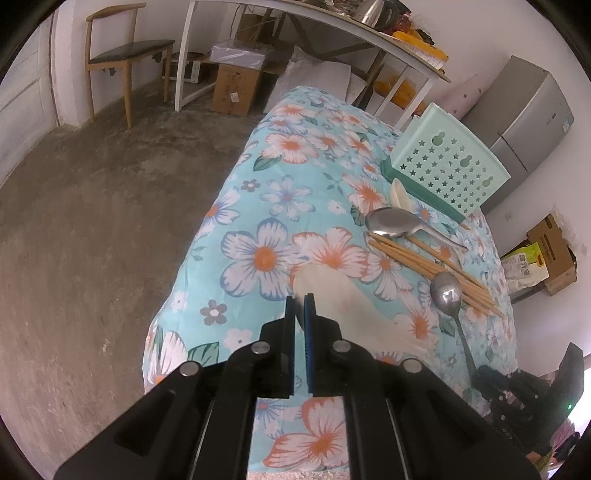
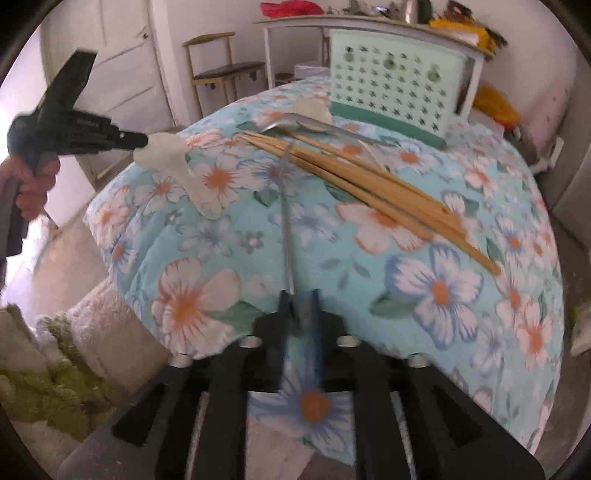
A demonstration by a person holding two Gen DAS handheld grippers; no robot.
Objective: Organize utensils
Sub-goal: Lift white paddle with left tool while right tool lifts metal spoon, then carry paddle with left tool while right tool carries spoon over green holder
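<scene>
My left gripper (image 1: 300,299) is shut on the rim of a white plastic rice scoop (image 1: 343,295), whose bowl is raised off the floral cloth (image 1: 258,206); the scoop also shows in the right wrist view (image 2: 173,162). My right gripper (image 2: 299,295) is shut on the handle of a small metal spoon (image 2: 286,206), whose bowl (image 1: 447,291) lies on a bundle of wooden chopsticks (image 1: 428,262). A large metal spoon (image 1: 391,223) and a small white spoon (image 1: 400,194) lie beyond, in front of a mint green utensil rack (image 1: 450,166).
The cloth-covered table drops to a concrete floor (image 1: 92,221) on the left. A wooden chair (image 1: 122,55), cardboard boxes (image 1: 236,88) and a white shelf table (image 1: 332,33) stand behind. A grey cabinet (image 1: 532,122) stands at the right.
</scene>
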